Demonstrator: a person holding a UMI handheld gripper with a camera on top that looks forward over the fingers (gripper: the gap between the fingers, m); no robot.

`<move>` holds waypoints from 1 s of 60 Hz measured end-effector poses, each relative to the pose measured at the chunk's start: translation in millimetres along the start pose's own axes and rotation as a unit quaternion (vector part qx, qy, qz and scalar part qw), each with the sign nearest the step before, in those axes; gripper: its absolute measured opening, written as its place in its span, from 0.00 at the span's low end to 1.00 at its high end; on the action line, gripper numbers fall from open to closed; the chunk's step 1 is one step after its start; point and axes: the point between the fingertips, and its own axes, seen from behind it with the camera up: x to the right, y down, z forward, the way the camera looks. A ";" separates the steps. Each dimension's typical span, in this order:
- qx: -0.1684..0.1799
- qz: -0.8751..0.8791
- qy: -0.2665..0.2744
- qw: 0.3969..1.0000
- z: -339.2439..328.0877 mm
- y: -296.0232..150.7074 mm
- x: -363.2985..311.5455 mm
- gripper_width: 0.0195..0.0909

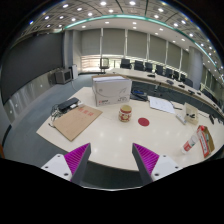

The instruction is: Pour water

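Note:
My gripper (111,158) hovers above the near part of a pale table (110,135), open, with nothing between its magenta pads (76,157). Well beyond the fingers stands a small jar-like cup with a red-brown label (125,113). Just to its right lies a red round coaster (143,122). At the table's right edge a bottle with a red label (188,145) lies beside a red and white packet (204,140).
A white box (111,91) stands behind the cup. A flat brown cardboard sheet (76,122) lies on the left, with cables (66,106) near it. Papers (160,103) sit to the right. Desks, chairs and a monitor (104,63) fill the room behind.

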 end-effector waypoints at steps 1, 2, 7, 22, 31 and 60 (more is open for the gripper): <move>0.001 0.000 0.002 1.000 2.5 1.8 4.6 0.93; 0.002 0.001 0.005 1.000 2.8 1.9 7.4 0.93; 0.007 0.010 0.014 1.000 2.7 6.1 36.9 0.93; 0.009 0.051 0.051 0.997 -1.4 45.5 168.2 0.93; 0.006 0.069 0.079 0.994 0.7 86.5 267.5 0.93; 0.094 0.081 0.123 0.985 112.2 98.9 497.7 0.93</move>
